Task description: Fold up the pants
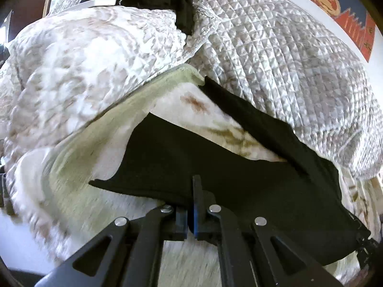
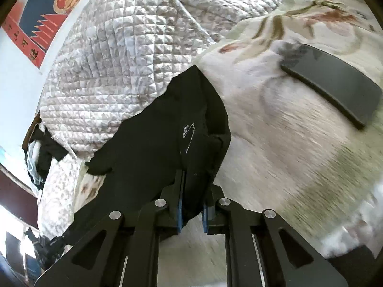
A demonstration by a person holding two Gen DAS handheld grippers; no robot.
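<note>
My left fingers are pressed narrow on a thin edge of the black pants; my right fingers clamp a thicker bunch of the same cloth, so a small gap stays between the pads.

From the left fingers the pants run out toward twelve and two o'clock, the two legs forking apart with a wedge of floral blanket between them, their far ends slipping under the quilted comforter. From the right fingers the cloth rises toward eleven o'clock. So the long axis lies away from me, and both hands sit at the near end, neither clearly nearer; I judge the coming fold must carry this end along that axis, toward the leg ends.

The left view alone shows the fork and how far the legs reach. The right view alone shows white stitching on the cloth and a dark phone lying on the bed at two o'clock, apart from the pants.
</note>
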